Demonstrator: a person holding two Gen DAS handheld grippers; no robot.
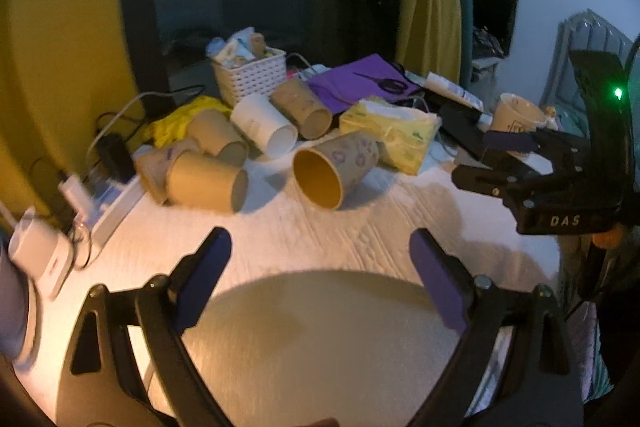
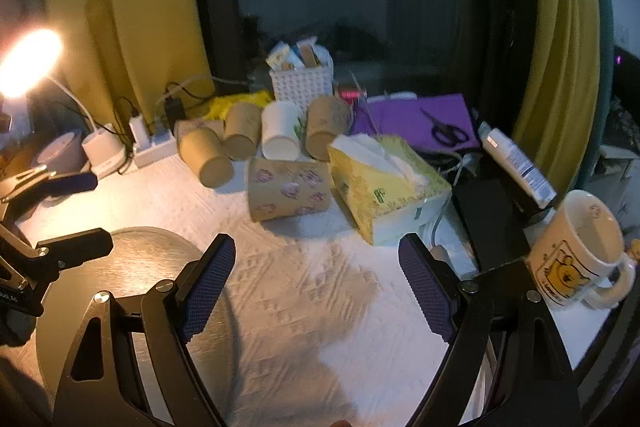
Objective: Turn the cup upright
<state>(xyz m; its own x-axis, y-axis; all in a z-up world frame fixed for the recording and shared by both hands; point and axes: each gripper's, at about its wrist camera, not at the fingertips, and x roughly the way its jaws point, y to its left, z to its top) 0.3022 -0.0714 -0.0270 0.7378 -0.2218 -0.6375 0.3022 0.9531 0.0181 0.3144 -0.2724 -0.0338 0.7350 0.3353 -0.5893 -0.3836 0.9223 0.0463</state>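
jaws of both grippers stand spread wide with nothing between them. the left gripper (image 1: 320, 267) hovers over a round pale mat (image 1: 320, 339) on the white table (image 1: 360, 227), its blue-padded fingers (image 1: 206, 267) apart. the right gripper (image 2: 316, 279) hangs over the textured white surface to the right of that mat, and shows from the side at the right edge of the left wrist view.

farther from both grippers lies the patterned cup (image 2: 288, 189), on its side, its yellow-lined mouth (image 1: 318, 179) facing the left gripper. its base touches or nearly touches a yellow tissue pack (image 2: 384, 183) just to its right.

beyond the cup, a cluster of brown paper cups (image 2: 204, 155) and one white paper cup (image 2: 280, 131) lie tipped over in a row. a white basket (image 2: 302, 83) stands at the far side, with a purple folder (image 2: 416, 123) and black scissors (image 2: 444, 129) to the right of it. a cream mug (image 2: 576, 251) stands upright at near right, and a lamp (image 2: 28, 63) glows at far left.
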